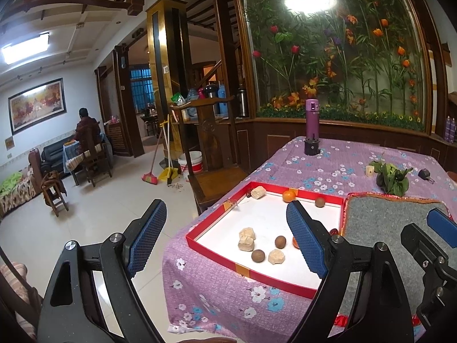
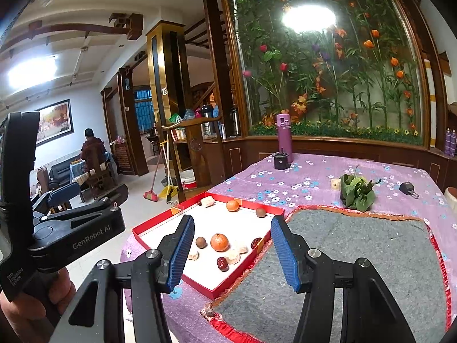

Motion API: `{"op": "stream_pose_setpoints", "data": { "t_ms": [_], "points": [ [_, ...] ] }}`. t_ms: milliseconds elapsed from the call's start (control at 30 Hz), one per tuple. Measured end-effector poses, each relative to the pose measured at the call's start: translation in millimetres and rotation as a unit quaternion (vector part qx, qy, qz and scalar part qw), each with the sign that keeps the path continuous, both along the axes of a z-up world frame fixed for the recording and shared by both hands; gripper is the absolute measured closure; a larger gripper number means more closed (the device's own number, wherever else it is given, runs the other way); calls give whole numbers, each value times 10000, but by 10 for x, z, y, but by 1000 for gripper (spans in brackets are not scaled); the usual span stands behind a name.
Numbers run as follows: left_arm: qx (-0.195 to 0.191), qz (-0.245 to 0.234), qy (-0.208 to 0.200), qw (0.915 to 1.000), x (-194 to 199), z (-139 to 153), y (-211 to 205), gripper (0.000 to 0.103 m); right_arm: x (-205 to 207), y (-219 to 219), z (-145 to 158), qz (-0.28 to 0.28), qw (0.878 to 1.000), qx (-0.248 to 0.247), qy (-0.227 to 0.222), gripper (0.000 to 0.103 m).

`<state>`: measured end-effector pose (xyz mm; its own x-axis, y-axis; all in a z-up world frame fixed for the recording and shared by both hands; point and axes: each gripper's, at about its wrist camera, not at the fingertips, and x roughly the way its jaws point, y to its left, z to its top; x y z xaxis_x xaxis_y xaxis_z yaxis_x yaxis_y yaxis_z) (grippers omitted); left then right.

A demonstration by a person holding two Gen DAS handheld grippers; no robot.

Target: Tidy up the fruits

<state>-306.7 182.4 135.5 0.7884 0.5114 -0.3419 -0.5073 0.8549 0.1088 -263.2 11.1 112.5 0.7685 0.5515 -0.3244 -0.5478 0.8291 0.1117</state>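
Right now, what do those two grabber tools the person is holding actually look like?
Both are black, made of flat angular link arms joined by silver pivot bolts. Each ends in two jaws faced with blue, finely ridged pads. The left gripper shows its pads clearly, and so does the right gripper. The left gripper's body carries white "GenRobot.AI" lettering. A bare hand holds it; no sleeve or cable shows.

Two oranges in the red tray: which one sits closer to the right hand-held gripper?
The larger orange mid-tray, beside a brown ball; the smaller orange sits against the red tray's far wall.
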Motion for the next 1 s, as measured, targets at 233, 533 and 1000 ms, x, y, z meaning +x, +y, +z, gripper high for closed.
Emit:
{"op": "stream_pose_setpoints", "data": {
  "t_ms": [233, 533, 1000],
  "points": [
    [-14, 14, -16, 10000, -11, 15, 21, 16, -10, 17, 3, 23, 10000, -3, 13, 49],
    [-21, 32, -20, 10000, -68, 27, 43, 16, -12, 32, 3, 36, 10000, -17, 33, 49],
    [-26, 16, -34, 10000, -102, 43, 62, 16, 40, 91, 118, 89, 9999, 44, -125, 49]
  ]
}}
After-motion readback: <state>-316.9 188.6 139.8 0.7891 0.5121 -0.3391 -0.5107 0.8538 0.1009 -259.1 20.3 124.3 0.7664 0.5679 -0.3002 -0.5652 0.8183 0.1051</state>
